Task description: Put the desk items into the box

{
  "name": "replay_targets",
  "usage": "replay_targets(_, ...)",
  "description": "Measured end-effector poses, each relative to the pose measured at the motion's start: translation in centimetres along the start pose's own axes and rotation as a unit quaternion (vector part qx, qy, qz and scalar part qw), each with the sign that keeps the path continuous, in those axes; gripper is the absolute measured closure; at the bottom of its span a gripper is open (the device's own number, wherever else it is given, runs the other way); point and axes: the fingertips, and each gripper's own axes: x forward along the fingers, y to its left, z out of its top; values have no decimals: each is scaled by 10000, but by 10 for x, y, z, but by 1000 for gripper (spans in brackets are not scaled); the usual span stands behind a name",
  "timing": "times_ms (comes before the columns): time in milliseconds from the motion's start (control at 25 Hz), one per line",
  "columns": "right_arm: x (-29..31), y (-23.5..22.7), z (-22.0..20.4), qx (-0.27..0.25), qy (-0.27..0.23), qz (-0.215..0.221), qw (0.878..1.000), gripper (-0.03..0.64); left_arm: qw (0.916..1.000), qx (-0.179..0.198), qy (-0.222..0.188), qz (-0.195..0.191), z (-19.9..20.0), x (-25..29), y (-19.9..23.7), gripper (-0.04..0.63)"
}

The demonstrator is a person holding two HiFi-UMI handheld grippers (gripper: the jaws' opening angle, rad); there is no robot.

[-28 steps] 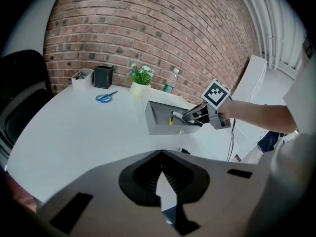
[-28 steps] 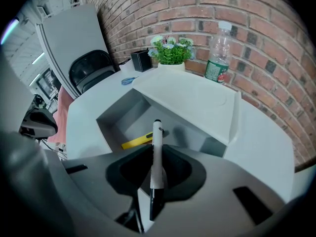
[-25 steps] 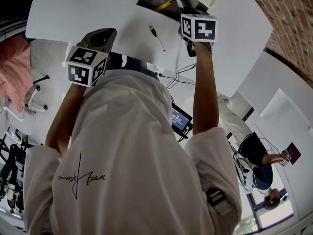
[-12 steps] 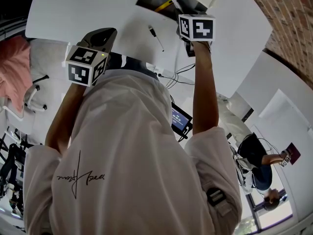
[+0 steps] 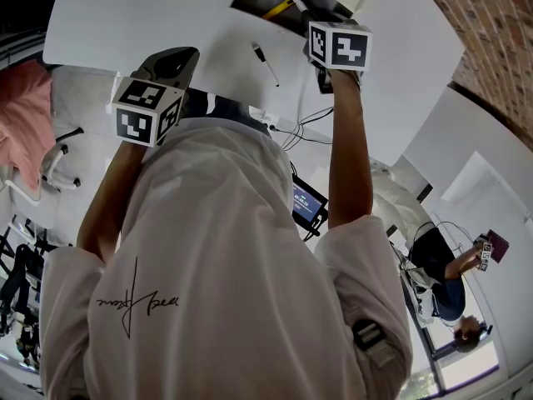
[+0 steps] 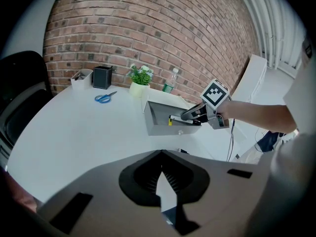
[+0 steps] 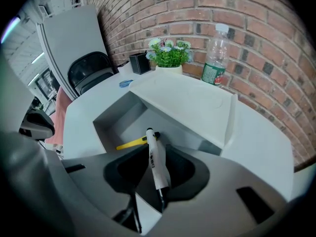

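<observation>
White pen (image 7: pixel 157 164) sits between the jaws of my right gripper (image 6: pixel 187 116). They've just been opening and are now wide apart, so nothing's pinching it. Its far end pokes out over the open grey box (image 7: pixel 118 115), where a yellow item (image 7: pixel 129 143) lies on the bottom. My left gripper (image 6: pixel 162 191) hangs over the white table (image 6: pixel 74 132) well off to the side, jaws fully together with nothing in them. Blue scissors (image 6: pixel 104 98) and another pen (image 5: pixel 266 63) are lying out on the table.

No legible text or labels
</observation>
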Motion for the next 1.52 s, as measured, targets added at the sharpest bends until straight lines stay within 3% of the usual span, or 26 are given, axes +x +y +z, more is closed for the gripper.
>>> replay_targets(680,-19,-4,7,226,-410,-34,9989,525,9999,90,-19,-57,2,1,-9,591)
replay_targets(1520,-61,16,-15,288,-735,308,9964,561,9990,387,-59,-223,11,11,-43,591)
